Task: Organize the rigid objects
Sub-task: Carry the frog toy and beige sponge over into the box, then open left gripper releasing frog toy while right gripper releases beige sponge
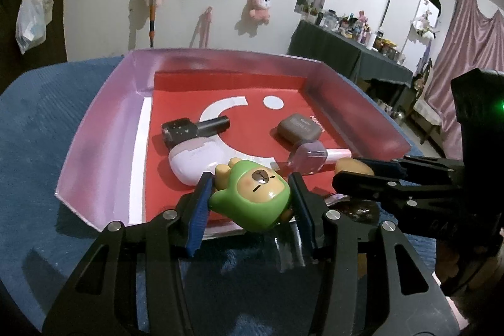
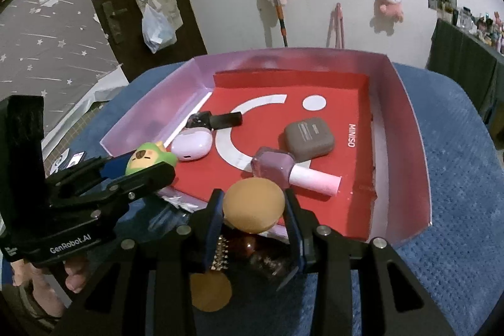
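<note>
The left claw (image 1: 250, 203) pinches a green bear figurine (image 1: 252, 197) over the near rim of the pink tray (image 1: 94, 147). The right claw (image 2: 253, 210) pinches a round tan disc (image 2: 253, 205) just beside it, also over the near rim. Already lying in the tray: a purple nail polish bottle (image 2: 277, 167), a brown case (image 2: 308, 139), a lilac earbud case (image 2: 192, 147) and a dark bottle (image 2: 217, 120).

Hazards, as judged:
- The two claws work close together; a sideways drift could make them collide.
- The figurine's curved, glossy shell may slip or twist between the pads.
- Releasing the disc early would drop it onto the nail polish bottle or outside the tray.
</note>
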Available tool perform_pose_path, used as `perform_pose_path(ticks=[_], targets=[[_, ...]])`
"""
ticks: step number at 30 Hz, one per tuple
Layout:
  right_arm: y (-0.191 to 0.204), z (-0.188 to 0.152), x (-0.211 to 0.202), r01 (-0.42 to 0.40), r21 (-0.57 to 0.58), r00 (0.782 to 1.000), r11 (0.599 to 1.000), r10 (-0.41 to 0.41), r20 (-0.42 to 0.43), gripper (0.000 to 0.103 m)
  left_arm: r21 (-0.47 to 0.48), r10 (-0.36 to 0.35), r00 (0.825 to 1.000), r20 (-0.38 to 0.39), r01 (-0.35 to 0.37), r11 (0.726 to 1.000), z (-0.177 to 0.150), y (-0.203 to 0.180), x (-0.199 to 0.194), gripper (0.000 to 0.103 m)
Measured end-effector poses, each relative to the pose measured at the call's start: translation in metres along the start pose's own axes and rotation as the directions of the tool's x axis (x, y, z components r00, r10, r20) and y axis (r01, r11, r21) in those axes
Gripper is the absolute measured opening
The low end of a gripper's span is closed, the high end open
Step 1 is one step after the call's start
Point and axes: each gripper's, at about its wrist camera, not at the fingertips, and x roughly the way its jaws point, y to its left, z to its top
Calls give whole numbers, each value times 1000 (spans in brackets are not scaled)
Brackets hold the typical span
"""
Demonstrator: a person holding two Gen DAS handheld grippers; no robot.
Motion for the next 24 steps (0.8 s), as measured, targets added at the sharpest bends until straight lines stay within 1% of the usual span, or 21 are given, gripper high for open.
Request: perform_pose_path(ticks=[3,8,19,24], targets=[[-2,4,7,-1,3,1000,1000,1,-30,40,-4,-5,1000,-19,5,1000,1,3,7,46],[-4,7,19,-9,12,997,1000,10,-71,40,-5,8,998,-55,-8,1000,3,9,19,46],[-7,11,33,-2,21,996,1000,4,-88,40,-16,21,996,-85,-23,1000,6,16,33,46],[-7,12,36,32,6,997,999,-31,-69,40,-18,31,996,-87,-32,999,11,18,38,46]])
